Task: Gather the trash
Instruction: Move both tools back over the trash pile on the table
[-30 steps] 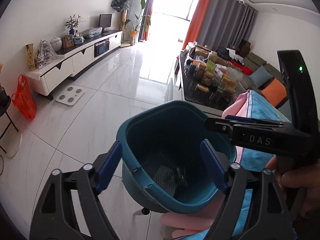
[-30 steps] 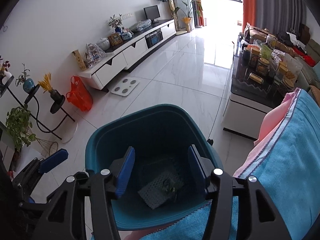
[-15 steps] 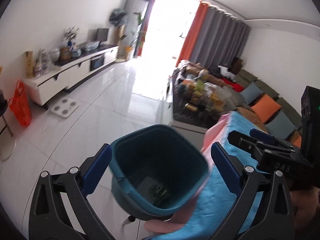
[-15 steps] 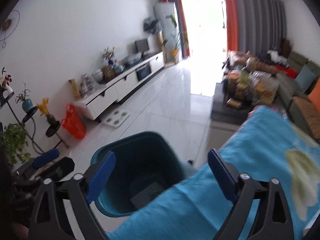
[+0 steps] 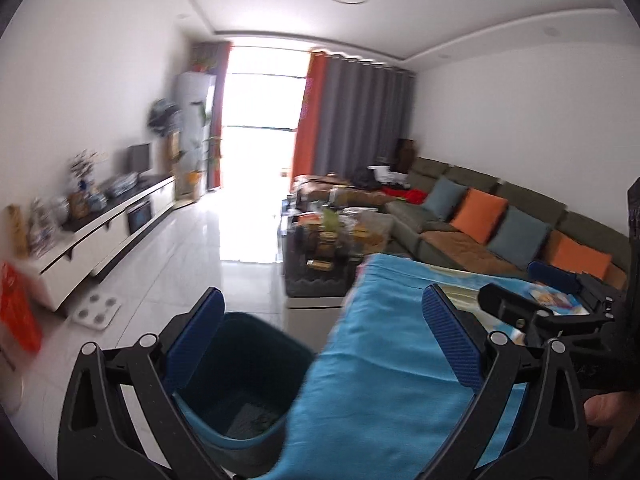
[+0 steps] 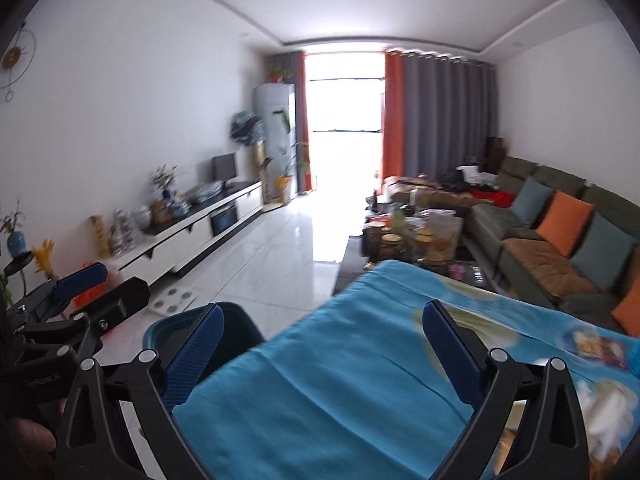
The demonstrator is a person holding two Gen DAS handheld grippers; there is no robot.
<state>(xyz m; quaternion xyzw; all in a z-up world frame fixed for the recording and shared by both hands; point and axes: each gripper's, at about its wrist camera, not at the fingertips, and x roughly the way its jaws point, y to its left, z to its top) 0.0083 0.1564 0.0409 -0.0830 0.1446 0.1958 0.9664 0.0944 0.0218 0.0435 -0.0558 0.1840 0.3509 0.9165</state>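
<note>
Glossy tiled floor (image 6: pixel 276 264), matt blue cloth (image 6: pixel 340 392) (softly creased), smooth teal plastic bin (image 5: pixel 240 380).

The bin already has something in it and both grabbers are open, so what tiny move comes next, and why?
Probably swing the right gripper toward the white crumpled thing on the blue cloth. Both it and the left gripper are open and empty, the teal bin sits beside the cloth, and that blurry white lump looks like the nearest trash.
</note>
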